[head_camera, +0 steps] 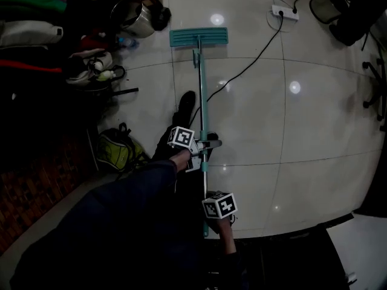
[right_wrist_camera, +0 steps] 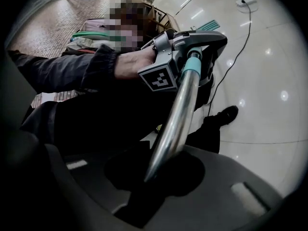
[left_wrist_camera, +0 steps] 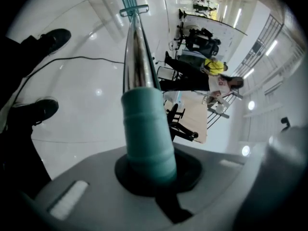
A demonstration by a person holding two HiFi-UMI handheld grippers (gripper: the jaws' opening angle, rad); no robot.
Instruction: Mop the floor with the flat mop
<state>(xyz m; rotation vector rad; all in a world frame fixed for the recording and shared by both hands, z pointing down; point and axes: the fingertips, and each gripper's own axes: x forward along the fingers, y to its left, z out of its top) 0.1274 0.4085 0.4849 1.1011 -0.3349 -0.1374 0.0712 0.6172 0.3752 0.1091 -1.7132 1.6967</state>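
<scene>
Left gripper (head_camera: pixel 206 145) and right gripper (head_camera: pixel 209 220) both clamped on the mop handle (head_camera: pixel 200 89). I'd keep the mop head (head_camera: pixel 199 37), well ahead of them, flat, dodging the cable (head_camera: pixel 264 49).

Flat mops: one, your teal-headed flat mop (head_camera: pixel 199 83) with a chrome and teal pole.
Claws: two in your hands, the left claw (head_camera: pixel 207 143) and the right claw (head_camera: pixel 208 219).
Shoes: two, one black shoe (left_wrist_camera: pixel 53 38) and a second black shoe (left_wrist_camera: pixel 36 110).
Power strips: one white plastic power strip (head_camera: pixel 285 12).
Pots: one shiny steel pot (head_camera: pixel 134 18).
Backpacks: one green fabric backpack (head_camera: pixel 115 150).
</scene>
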